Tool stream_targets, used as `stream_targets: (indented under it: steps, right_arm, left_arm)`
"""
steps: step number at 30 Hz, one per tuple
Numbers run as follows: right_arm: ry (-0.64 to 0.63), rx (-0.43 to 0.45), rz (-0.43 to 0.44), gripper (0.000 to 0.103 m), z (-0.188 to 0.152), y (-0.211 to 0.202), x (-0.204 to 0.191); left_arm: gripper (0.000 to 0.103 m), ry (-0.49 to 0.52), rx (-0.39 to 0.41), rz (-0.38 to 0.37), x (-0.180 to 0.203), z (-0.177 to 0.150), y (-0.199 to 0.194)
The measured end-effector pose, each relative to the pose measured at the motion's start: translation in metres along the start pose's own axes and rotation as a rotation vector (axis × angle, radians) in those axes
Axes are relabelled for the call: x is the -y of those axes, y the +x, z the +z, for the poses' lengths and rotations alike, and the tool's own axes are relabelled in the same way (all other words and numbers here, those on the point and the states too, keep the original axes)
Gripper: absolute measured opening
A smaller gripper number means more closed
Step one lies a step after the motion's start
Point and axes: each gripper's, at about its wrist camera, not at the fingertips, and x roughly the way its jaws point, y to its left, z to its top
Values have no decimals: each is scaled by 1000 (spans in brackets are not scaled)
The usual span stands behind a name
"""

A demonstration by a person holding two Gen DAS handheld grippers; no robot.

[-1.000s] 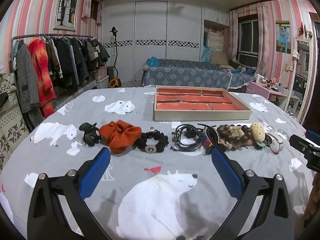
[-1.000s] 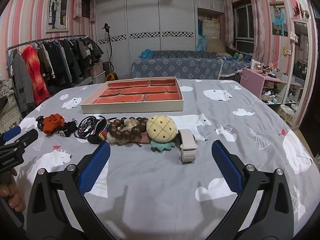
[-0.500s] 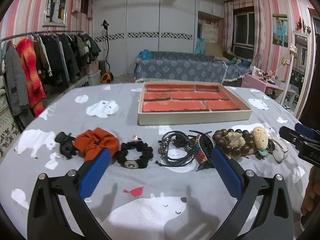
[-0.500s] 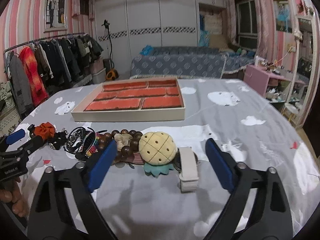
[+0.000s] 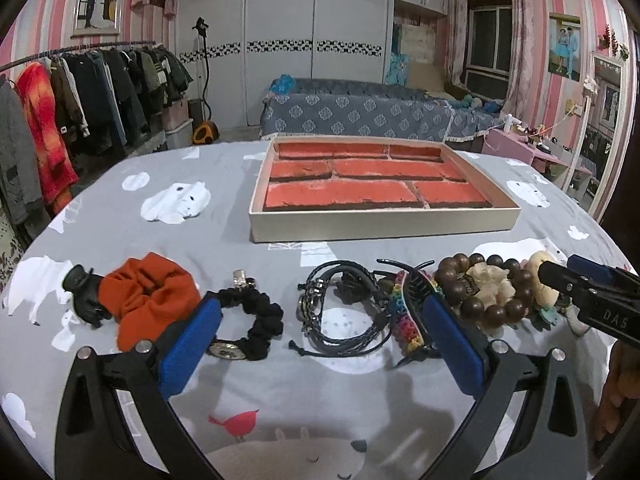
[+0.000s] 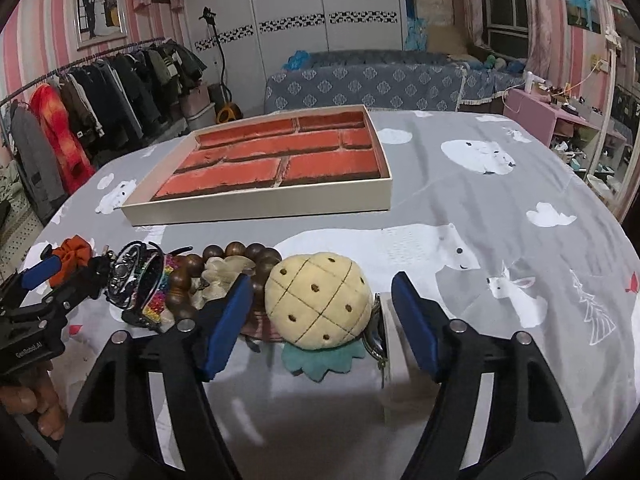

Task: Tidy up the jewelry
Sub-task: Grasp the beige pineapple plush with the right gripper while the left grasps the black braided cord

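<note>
A beige tray [image 5: 384,232] with red brick-pattern compartments [image 6: 256,210] stands on the grey bear-print cloth. Before it lies a row: black claw clip [image 5: 80,296], orange scrunchie [image 5: 148,296], black scrunchie [image 5: 256,320], black cord bracelets [image 5: 344,312], rainbow band with black clip [image 5: 408,312], wooden bead bracelet [image 5: 480,292], plush pineapple [image 6: 316,300], beige watch strap [image 6: 394,344]. My left gripper [image 5: 320,344] is open, straddling the black scrunchie and cord bracelets. My right gripper [image 6: 320,320] is open, with a finger on each side of the pineapple.
A clothes rack [image 5: 80,92] stands at the left, a bed [image 5: 360,112] behind the table, a pink side table [image 5: 536,156] at the right. The table edge curves away on the right [image 6: 600,280].
Both grippers have moved forward and down toward the row of items. The right gripper's fingers now sit around the pineapple; the left gripper's fingers reach the scrunchie and bracelets.
</note>
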Motion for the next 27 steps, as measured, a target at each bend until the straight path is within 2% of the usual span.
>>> stream_targets:
  steps: [3,8,12,18,20,24,27]
  right_arm:
    - [3,-20,3,60,2,7,1]
    - [14,-48,13,58,2,19,5]
    - [24,-56,28,55,1,23,6]
    - [37,-49,45,55,1,21,7]
    - [38,-49,48,55,1,21,7]
    - [43,-52,57,55,1,21,8]
    - [48,-52,65,55,1,21,10]
  left_arm:
    - [98,-3,-22,-15,1,2,10]
    - [96,-11,-76,-47,1,4,25]
    - [88,-25,-107,-64,-1,3,32]
    - [81,-22,-129,-40,-1,5,38]
    - [75,-19,-131,-40,0,5,39]
    - [57,-18,-140,-48,1,8,44]
    - [54,-20,-143,-48,1,9,46]
